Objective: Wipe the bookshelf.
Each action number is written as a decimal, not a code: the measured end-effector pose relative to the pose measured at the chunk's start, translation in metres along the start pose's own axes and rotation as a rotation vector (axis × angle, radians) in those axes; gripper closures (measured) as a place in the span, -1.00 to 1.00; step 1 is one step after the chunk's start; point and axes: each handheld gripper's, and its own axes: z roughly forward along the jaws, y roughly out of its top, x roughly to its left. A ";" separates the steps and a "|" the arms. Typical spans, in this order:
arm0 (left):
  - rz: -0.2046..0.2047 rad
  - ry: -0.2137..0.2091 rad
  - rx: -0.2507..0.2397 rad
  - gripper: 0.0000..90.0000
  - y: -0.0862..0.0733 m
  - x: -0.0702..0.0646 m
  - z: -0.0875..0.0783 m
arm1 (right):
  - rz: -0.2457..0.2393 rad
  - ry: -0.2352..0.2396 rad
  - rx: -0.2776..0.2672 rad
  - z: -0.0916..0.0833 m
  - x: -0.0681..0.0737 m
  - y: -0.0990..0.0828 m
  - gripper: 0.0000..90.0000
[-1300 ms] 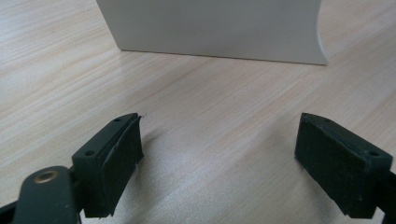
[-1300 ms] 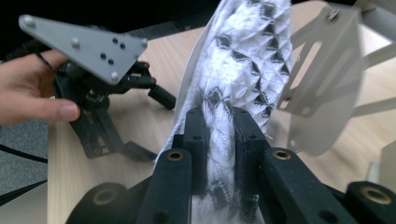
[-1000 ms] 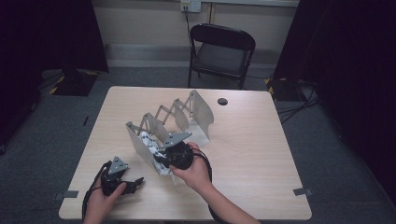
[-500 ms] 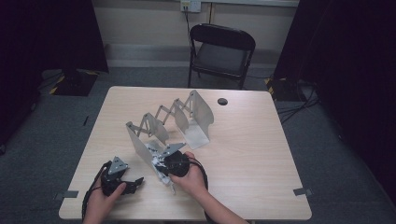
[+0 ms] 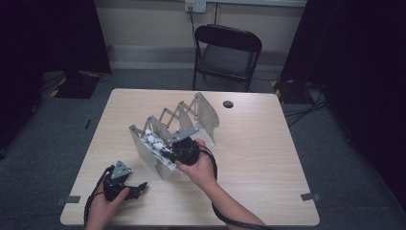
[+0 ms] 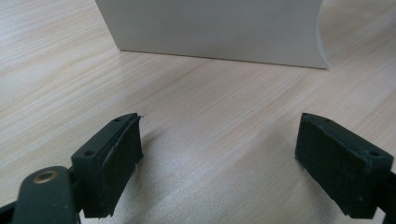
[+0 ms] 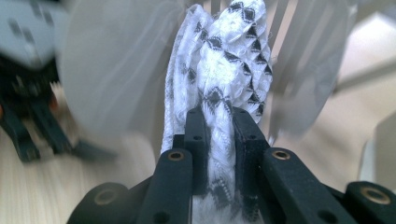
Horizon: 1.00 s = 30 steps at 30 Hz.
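Note:
A white accordion rack (image 5: 194, 112) of upright panels stands on the wooden table (image 5: 258, 158). My right gripper (image 5: 168, 154) is shut on a white cloth with black diamonds (image 5: 154, 140), held in among the rack's front panels. Between the jaws in the right gripper view, the bunched cloth (image 7: 229, 60) is pinched by my right gripper (image 7: 218, 114), with blurred white panels on both sides. At the table's front left my left gripper (image 5: 139, 188) rests low and open. The left gripper view shows my left gripper (image 6: 219, 135) wide apart over bare wood, facing a white rack panel (image 6: 219, 28).
A small dark round object (image 5: 228, 104) lies near the table's far edge. A black folding chair (image 5: 227, 52) stands behind the table. Cables (image 5: 306, 108) run over the grey floor at the right. Bare tabletop stretches right of the rack.
My right hand, still holding the cloth, dipped toward the front edge and then came back up toward the rack. My left hand kept still.

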 end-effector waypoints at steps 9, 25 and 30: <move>0.002 -0.002 0.000 -0.69 0.000 0.000 0.000 | -0.052 0.020 -0.043 0.004 0.004 0.037 0.75; 0.003 -0.002 0.000 -0.69 0.000 0.000 0.000 | -0.035 0.076 0.070 0.046 0.012 -0.022 0.75; 0.002 -0.002 0.000 -0.70 0.000 0.000 0.000 | -0.018 0.082 0.098 0.053 0.010 -0.039 0.74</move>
